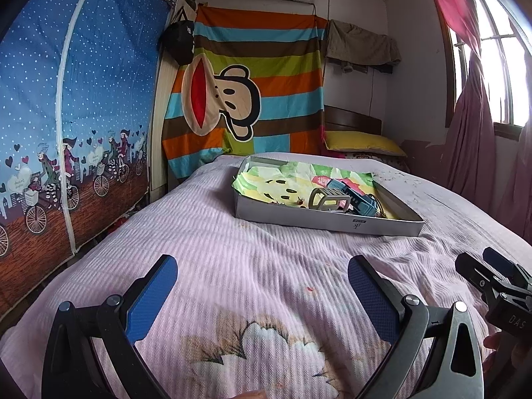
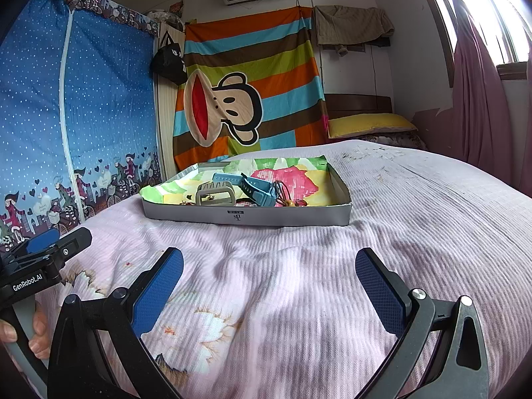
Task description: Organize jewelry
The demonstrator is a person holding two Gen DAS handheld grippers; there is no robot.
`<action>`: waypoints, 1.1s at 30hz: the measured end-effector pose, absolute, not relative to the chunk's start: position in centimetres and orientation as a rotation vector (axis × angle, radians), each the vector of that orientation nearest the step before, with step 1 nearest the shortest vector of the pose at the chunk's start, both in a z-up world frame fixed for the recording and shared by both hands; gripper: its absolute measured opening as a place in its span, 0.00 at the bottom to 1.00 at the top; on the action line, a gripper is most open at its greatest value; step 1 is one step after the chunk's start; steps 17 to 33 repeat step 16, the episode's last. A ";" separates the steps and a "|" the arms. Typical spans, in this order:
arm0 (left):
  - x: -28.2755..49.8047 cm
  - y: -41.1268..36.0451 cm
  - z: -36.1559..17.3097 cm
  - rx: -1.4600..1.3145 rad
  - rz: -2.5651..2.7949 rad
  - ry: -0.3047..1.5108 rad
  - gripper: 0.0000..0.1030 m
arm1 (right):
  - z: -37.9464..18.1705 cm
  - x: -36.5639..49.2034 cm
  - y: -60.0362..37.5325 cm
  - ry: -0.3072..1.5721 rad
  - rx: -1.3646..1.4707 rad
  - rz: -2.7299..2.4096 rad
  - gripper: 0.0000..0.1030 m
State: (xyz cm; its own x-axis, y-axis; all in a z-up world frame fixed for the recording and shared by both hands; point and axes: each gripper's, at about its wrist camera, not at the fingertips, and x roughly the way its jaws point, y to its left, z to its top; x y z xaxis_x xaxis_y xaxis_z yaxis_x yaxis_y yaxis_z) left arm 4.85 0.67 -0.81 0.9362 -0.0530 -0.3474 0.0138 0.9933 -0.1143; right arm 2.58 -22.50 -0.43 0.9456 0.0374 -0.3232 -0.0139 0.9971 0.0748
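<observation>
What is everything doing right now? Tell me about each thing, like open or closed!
Left gripper: open, holding nothing, over the bed.
Right gripper: open, holding nothing.
Grey box: no lid on it, sitting on the bed.
Blue watch strap: unbuckled, lying in the box.
Grey clip: lying in the box.
Bedspread: spread out, a bit wrinkled.
Wardrobe zip: zipped shut.
Curtain: pulled aside.

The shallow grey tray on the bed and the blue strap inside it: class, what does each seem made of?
Shallow grey tray: probably cardboard, matte; thin folded walls, printed logo. Blue strap: likely rubber or soft plastic, matte; it bends and has punched holes.
</observation>
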 end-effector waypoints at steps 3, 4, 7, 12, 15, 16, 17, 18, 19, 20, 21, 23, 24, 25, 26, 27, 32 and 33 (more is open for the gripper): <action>4.9 0.3 -0.9 -0.099 -0.029 0.362 1.00 | -0.4 2.6 -22.5 0.330 0.072 0.026 0.99; 4.9 0.3 -0.9 -0.094 -0.028 0.362 1.00 | -0.4 2.6 -22.5 0.330 0.072 0.026 0.99; 4.8 0.1 -0.9 -0.085 -0.029 0.359 1.00 | -0.4 2.6 -22.5 0.329 0.071 0.026 0.99; 4.8 0.1 -1.0 -0.081 -0.023 0.358 1.00 | -0.5 2.6 -22.5 0.330 0.071 0.026 0.99; 4.7 0.1 -1.0 -0.081 -0.019 0.357 1.00 | -0.5 2.6 -22.5 0.331 0.072 0.026 0.99; 4.7 0.1 -1.0 -0.084 -0.017 0.356 1.00 | -0.5 2.6 -22.5 0.331 0.072 0.026 0.99; 4.7 0.1 -1.0 -0.084 -0.017 0.356 1.00 | -0.5 2.6 -22.5 0.331 0.072 0.026 0.99; 4.7 0.1 -1.0 -0.084 -0.017 0.356 1.00 | -0.5 2.6 -22.5 0.331 0.072 0.026 0.99; 4.7 0.1 -1.0 -0.084 -0.017 0.356 1.00 | -0.5 2.6 -22.5 0.331 0.072 0.026 0.99; 4.7 0.1 -1.0 -0.084 -0.017 0.356 1.00 | -0.5 2.6 -22.5 0.331 0.072 0.026 0.99; 4.7 0.1 -1.0 -0.084 -0.017 0.356 1.00 | -0.5 2.6 -22.5 0.331 0.072 0.026 0.99; 4.7 0.1 -1.0 -0.084 -0.017 0.356 1.00 | -0.5 2.6 -22.5 0.331 0.072 0.026 0.99; 4.7 0.1 -1.0 -0.084 -0.017 0.356 1.00 | -0.5 2.6 -22.5 0.331 0.072 0.026 0.99; 4.7 0.1 -1.0 -0.084 -0.017 0.356 1.00 | -0.5 2.6 -22.5 0.331 0.072 0.026 0.99; 4.7 0.1 -1.0 -0.084 -0.017 0.356 1.00 | -0.5 2.6 -22.5 0.331 0.072 0.026 0.99; 4.7 0.1 -1.0 -0.084 -0.017 0.356 1.00 | -0.5 2.6 -22.5 0.331 0.072 0.026 0.99; 4.7 0.1 -1.0 -0.084 -0.017 0.356 1.00 | -0.5 2.6 -22.5 0.331 0.072 0.026 0.99; 4.7 0.1 -1.0 -0.084 -0.017 0.356 1.00 | -0.5 2.6 -22.5 0.331 0.072 0.026 0.99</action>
